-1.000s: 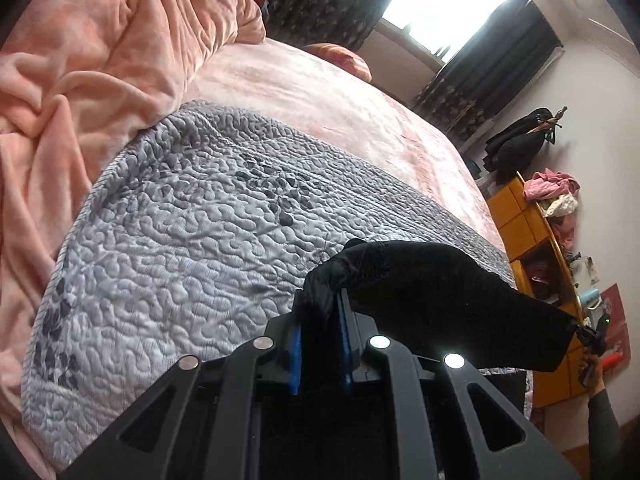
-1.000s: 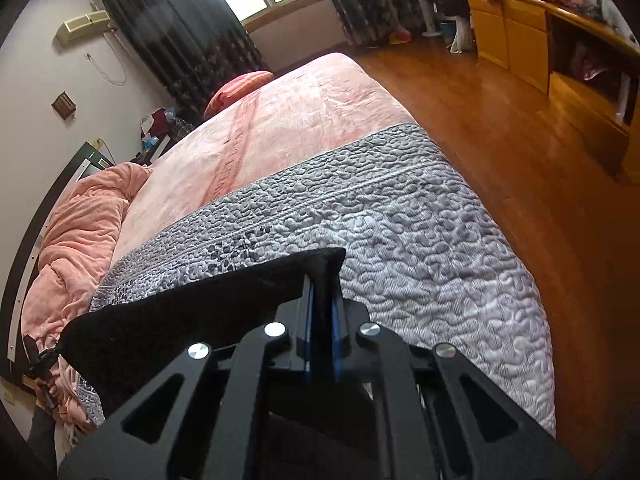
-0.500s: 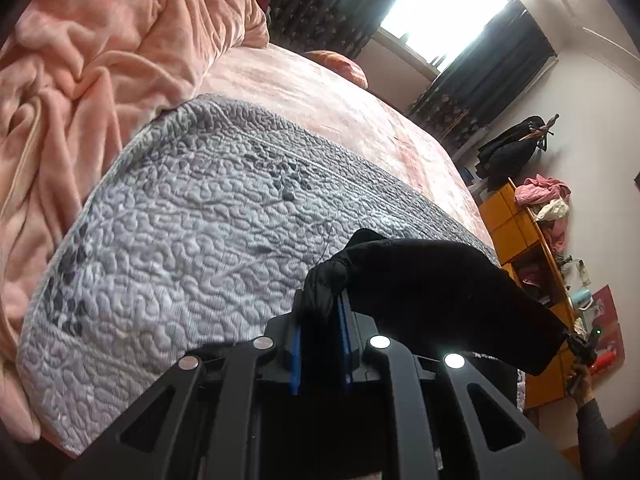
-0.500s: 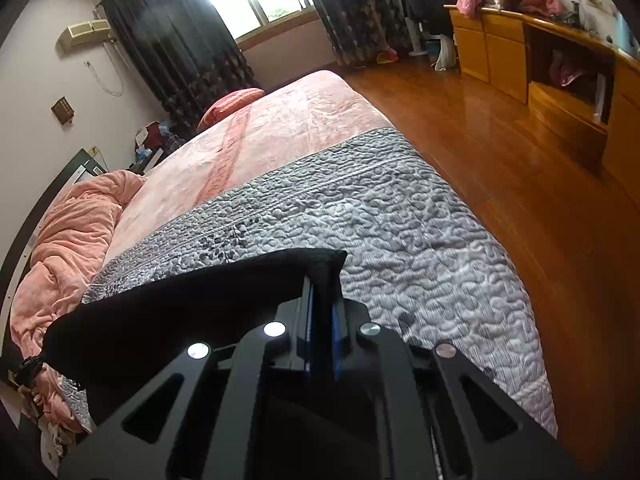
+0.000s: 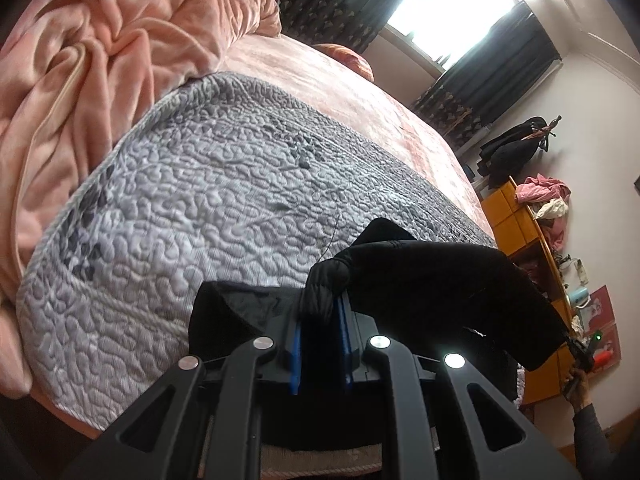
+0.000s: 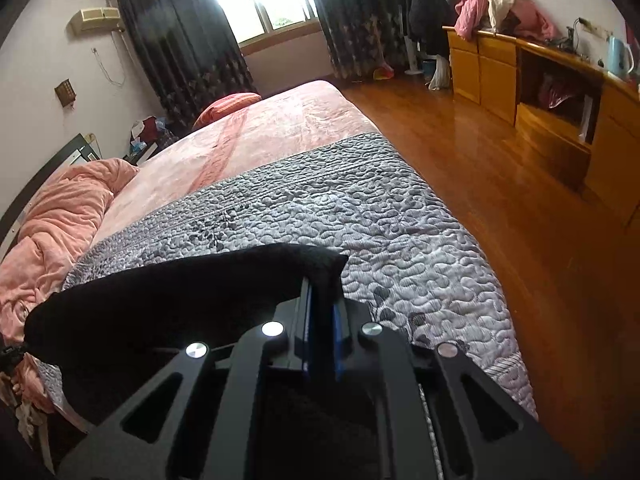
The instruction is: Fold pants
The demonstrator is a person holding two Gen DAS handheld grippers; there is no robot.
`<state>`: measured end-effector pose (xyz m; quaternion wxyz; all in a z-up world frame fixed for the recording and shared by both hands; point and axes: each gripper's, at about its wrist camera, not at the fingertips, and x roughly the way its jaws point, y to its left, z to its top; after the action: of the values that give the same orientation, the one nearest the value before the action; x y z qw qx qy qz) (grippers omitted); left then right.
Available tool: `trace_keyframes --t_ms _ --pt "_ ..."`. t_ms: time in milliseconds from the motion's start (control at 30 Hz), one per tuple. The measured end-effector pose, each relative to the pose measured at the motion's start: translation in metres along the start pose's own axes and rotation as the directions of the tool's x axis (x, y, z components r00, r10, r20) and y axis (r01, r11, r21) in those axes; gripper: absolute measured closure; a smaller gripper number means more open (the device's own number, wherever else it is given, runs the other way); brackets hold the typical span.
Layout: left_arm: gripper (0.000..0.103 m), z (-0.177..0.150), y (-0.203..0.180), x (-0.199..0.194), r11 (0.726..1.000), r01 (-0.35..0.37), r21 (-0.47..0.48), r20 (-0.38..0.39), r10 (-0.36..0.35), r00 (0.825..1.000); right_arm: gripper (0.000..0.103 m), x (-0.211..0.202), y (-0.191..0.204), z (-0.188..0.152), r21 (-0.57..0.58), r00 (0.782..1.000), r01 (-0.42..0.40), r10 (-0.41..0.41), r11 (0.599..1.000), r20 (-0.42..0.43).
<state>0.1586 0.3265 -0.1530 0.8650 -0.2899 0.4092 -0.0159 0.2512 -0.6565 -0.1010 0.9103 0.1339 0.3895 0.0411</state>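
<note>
The black pants (image 5: 448,284) hang stretched between my two grippers above the near edge of the bed. My left gripper (image 5: 320,312) is shut on one bunched end of the pants. My right gripper (image 6: 322,300) is shut on the other end of the pants (image 6: 168,300). The fabric spans sideways from each gripper toward the other, and the lower part drops out of sight behind the gripper bodies. A black fold (image 5: 236,312) sags onto the grey quilt (image 5: 192,208).
The grey quilt (image 6: 360,216) covers the near part of the bed; a pink sheet (image 6: 264,132) lies beyond it. A crumpled pink blanket (image 5: 88,56) is piled at the left. A wooden floor (image 6: 520,184) and an orange dresser (image 6: 560,92) are at the right.
Both grippers have drawn back and lifted slightly, still holding the pants. A black fold of the pants now shows beside the left gripper on the quilt.
</note>
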Motion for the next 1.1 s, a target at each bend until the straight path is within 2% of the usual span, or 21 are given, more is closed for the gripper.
trace_keyframes --t_ms 600,700,800,967,1100 --pt "0.084 -0.069 0.047 0.007 0.998 -0.008 -0.065 -0.054 0.005 0.999 0.089 -0.023 -0.014 -0.057 0.062 0.997 0.049 -0.052 0.997 0.056" --pt "0.084 -0.081 0.049 0.014 0.998 -0.010 -0.059 -0.079 0.005 0.997 0.085 -0.028 -0.011 -0.068 0.059 0.997 0.038 -0.042 0.998 0.062" --pt "0.084 -0.095 0.049 0.025 0.999 -0.040 -0.031 -0.115 0.036 0.993 0.085 -0.030 -0.001 -0.078 0.030 0.997 0.040 -0.042 0.999 0.062" --pt "0.084 -0.104 0.059 0.029 0.998 -0.034 -0.057 -0.118 0.027 0.993 0.085 -0.033 0.005 -0.088 0.008 0.996 0.055 -0.056 0.998 0.075" --pt "0.082 -0.107 0.062 0.034 0.997 -0.067 -0.047 -0.140 0.060 0.988 0.084 -0.034 0.005 -0.094 -0.011 0.995 0.079 -0.078 0.997 0.068"
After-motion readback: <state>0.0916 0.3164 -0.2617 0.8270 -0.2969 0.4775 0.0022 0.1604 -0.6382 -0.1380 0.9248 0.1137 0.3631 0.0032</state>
